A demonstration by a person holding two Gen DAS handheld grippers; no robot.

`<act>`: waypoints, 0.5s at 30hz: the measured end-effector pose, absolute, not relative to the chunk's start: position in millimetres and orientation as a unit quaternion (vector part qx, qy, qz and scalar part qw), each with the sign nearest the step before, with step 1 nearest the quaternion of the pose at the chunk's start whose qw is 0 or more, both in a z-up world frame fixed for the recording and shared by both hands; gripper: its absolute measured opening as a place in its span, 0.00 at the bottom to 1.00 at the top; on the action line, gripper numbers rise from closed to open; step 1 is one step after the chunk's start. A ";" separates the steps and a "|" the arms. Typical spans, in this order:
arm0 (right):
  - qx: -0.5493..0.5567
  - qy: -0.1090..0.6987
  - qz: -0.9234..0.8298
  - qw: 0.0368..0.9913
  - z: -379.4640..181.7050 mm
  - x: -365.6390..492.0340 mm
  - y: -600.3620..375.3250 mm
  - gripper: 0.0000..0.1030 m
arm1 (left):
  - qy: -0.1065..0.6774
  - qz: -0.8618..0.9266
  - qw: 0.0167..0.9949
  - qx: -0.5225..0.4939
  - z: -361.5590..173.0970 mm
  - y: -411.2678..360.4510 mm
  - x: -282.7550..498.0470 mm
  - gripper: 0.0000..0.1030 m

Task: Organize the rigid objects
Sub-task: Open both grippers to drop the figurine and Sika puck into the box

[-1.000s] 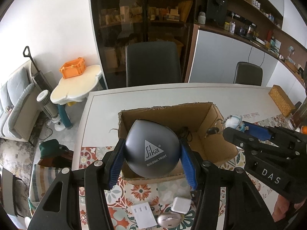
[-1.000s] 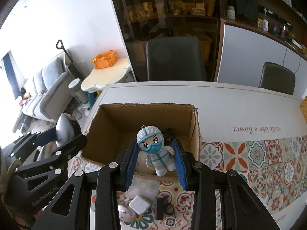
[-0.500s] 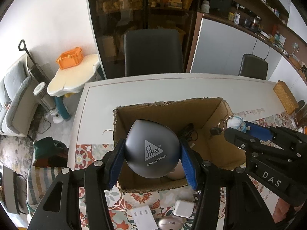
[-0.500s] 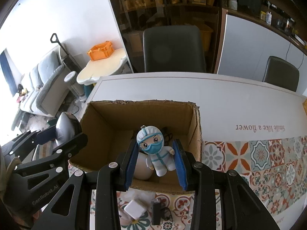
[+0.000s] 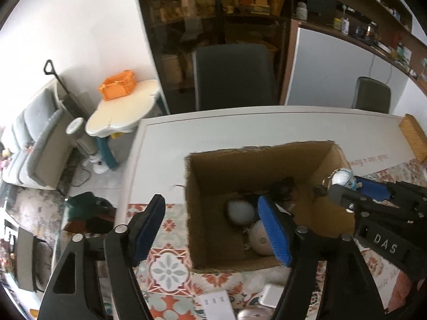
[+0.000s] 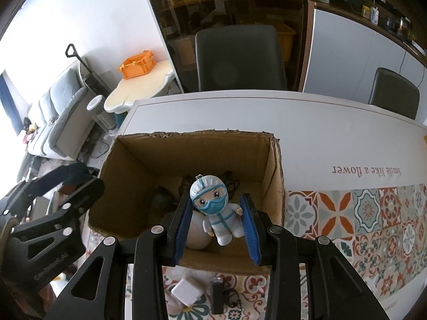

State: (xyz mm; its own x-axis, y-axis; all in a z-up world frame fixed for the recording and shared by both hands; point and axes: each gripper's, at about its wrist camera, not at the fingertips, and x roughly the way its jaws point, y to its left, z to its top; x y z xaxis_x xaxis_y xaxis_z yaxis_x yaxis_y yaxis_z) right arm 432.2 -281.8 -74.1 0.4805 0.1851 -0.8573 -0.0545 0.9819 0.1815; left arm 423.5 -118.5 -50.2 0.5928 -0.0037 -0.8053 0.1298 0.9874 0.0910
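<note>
**Over the box: one thing dropped, one to go**

Down the left tongs' view, the left gripper (image 5: 213, 229) has just been opening and now stands wide with nothing between its blue pads. A second ago it held a round grey ball with "Sika" on it. That ball is gone from the pads. Inside the cardboard box (image 5: 213, 168) lie two roundish things, a pale grey one (image 5: 240, 212) and a whitish one (image 5: 260, 241). The picture is blurry, so I cannot say for sure which is the ball, but I think it fell in. On the right, the other tongs reach over the box.

Down the right tongs' view, the right gripper (image 6: 217, 224) is narrow and squeezes a little doll (image 6: 216, 208) in a white suit and blue mask. The doll hangs just above the box's near side, over the whitish thing. It sits lower over the box than before.

So one toy looks put away. I think the doll goes next. A white charger (image 6: 185, 294) and a dark block (image 6: 217, 294) wait on the patterned mat (image 6: 373, 221).
</note>
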 end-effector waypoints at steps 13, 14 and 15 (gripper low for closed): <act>0.050 0.490 0.058 0.868 -63.3 409.6 -273.9 0.54 | 0.445 -0.024 0.893 0.061 -40.5 -96.4 393.8 0.73; 0.049 0.488 0.057 0.869 -61.6 405.8 -273.6 0.54 | 0.445 -0.024 0.893 0.061 -40.3 -94.9 390.8 0.74; 0.049 0.486 0.058 0.871 -59.7 401.6 -273.4 0.54 | 0.446 -0.024 0.893 0.059 -39.9 -93.4 387.4 0.75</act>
State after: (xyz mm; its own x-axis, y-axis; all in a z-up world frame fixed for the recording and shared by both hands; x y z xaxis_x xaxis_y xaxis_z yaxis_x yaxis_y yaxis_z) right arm 401.6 -273.4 -59.7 0.5215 0.1490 -0.8401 -0.0529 0.9884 0.1424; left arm 387.4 -93.4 -39.9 0.6011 0.0094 -0.7991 0.0963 0.9918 0.0841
